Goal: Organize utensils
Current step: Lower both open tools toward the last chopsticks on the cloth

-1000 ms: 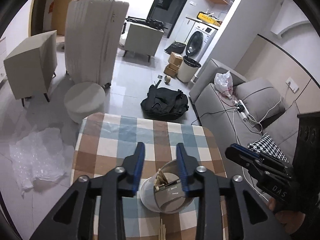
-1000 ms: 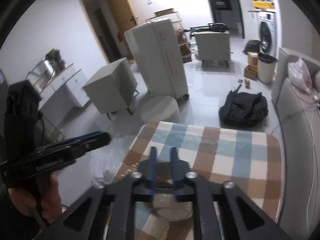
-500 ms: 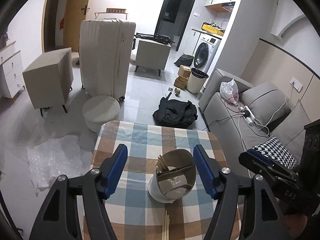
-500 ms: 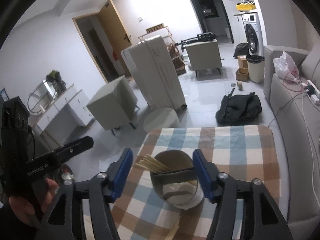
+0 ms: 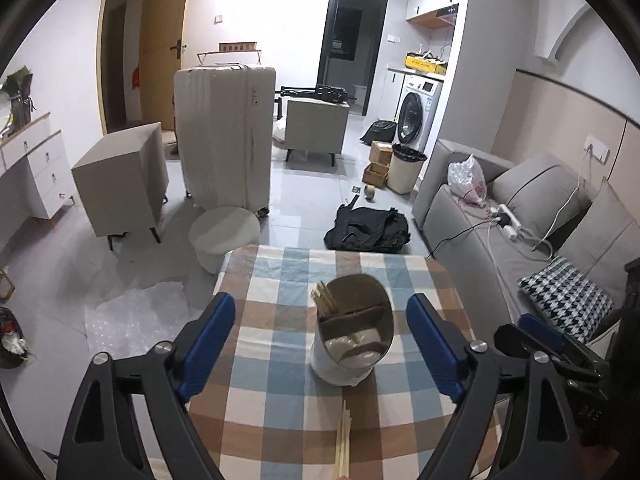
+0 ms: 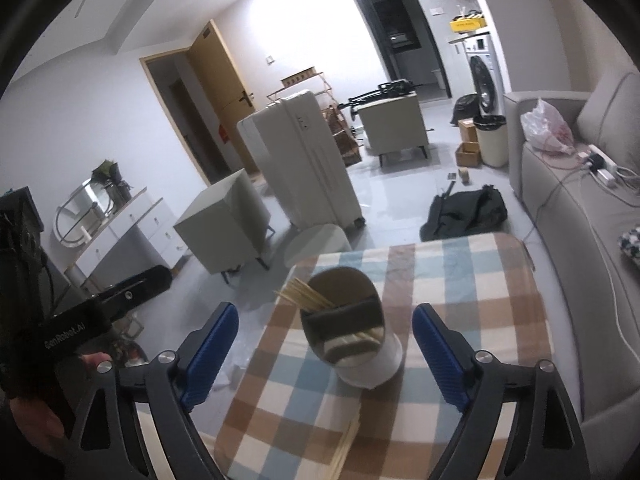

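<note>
Small square table under a checked cloth of brown, blue and cream (image 5: 280, 364) (image 6: 460, 280). Near its middle, a white cylindrical utensil holder with a dark inner divider (image 5: 352, 344) (image 6: 352, 336), standing upright on the cloth. In the far compartment, behind the divider, a bundle of pale wooden chopsticks (image 5: 326, 300) (image 6: 306, 298), tips fanning up and to the left over the rim. In the near compartment, a few pale sticks visible in the right wrist view; too dim to count.

On the near part of the cloth, in front of the holder and apart from it, more loose pale wooden chopsticks (image 5: 344, 436) (image 6: 346, 444) lying flat, pointing roughly toward the holder.

Left gripper (image 5: 320, 344): blue-padded fingers (image 5: 208, 340) spread wide, nothing between them, raised above the table with the holder framed in the gap but not touched. Right gripper (image 6: 324, 344): blue-padded fingers (image 6: 436, 352) likewise spread wide and holding nothing, the holder in the gap, untouched. Each gripper also visible at the edge of the other's view, held in a hand.

Beyond the table: large cream hard-shell suitcase (image 5: 226, 136), round pale stool (image 5: 224, 232), black bag on the floor (image 5: 368, 228), grey sofa (image 5: 520, 240) to the right.
</note>
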A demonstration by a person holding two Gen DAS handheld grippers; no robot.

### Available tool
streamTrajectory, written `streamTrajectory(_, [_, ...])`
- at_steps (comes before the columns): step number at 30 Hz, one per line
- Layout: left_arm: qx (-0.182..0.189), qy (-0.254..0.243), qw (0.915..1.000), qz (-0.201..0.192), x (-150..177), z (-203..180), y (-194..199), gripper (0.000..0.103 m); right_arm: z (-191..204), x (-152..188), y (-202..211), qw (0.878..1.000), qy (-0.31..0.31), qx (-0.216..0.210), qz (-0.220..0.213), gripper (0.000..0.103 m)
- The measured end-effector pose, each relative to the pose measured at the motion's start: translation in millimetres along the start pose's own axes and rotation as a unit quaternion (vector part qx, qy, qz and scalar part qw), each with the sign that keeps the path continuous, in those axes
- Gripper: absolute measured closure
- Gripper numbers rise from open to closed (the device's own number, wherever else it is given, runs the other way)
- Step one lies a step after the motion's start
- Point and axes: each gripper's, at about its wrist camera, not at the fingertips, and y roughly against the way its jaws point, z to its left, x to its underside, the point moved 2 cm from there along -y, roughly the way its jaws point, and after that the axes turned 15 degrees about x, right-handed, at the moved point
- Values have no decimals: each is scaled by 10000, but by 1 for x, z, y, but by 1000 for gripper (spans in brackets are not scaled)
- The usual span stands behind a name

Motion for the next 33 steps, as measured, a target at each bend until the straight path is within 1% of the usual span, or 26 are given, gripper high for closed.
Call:
streamTrajectory(2, [-11, -75, 10000, -11, 7, -2, 1, 12, -6, 9, 2, 10000, -51, 71, -19, 7])
streamTrajectory(5, [-63, -203, 9998, -59, 19, -5, 3, 12, -12, 27, 2, 9998, -107, 162, 36, 6])
streamTrajectory(9, [-29, -235, 9997, 45, 34, -5, -2, 12, -17, 50, -5, 9994, -103, 264, 194, 6])
streamTrajectory(11, [-49, -212, 9997, 89, 41, -4, -3, 12, -17, 60, -9, 9991, -65, 316, 269, 3])
streamTrajectory(17, [-84, -145, 9995, 259, 64, 2, -15, 12, -16, 82, -16, 9982, 97, 461, 367, 2])
streamTrajectory(19, [-157, -136, 9993, 317, 72, 6, -19, 12, -16, 90, -21, 9977, 135, 466, 470, 2])
streamTrajectory(21, [-150, -109, 9990, 403, 81, 9, -23, 12, -14, 98, -29, 9966, 156, 448, 679, 2])
streamTrajectory(23, [-181, -100, 9984, 529, 90, 12, -31, 12, -15, 107, -37, 9946, 195, 520, 878, 3])
streamTrajectory(25, [-241, -120, 9978, 604, 98, 15, -37, 12, -16, 114, -46, 9924, 199, 573, 1073, 6])
streamTrajectory(27, [-188, 54, 9963, 840, 102, 22, -47, 12, -18, 121, -56, 9891, 108, 520, 1375, 15])
streamTrajectory(28, [-126, 148, 9952, 955, 104, 25, -52, 12, -19, 123, -60, 9876, 54, 493, 1488, 22])
streamTrajectory(29, [-98, 221, 9942, 1044, 106, 27, -55, 12, -21, 127, -65, 9854, -24, 442, 1646, 26])
streamTrajectory(30, [-88, 247, 9937, 1088, 108, 29, -56, 12, -21, 130, -70, 9834, -69, 443, 1758, 26])
streamTrajectory(31, [-94, 254, 9933, 1125, 109, 30, -58, 12, -22, 133, -75, 9810, -101, 479, 1876, 30])
streamTrajectory(33, [-161, 273, 9922, 1207, 110, 34, -60, 12, -22, 142, -86, 9757, -127, 508, 2129, 36])
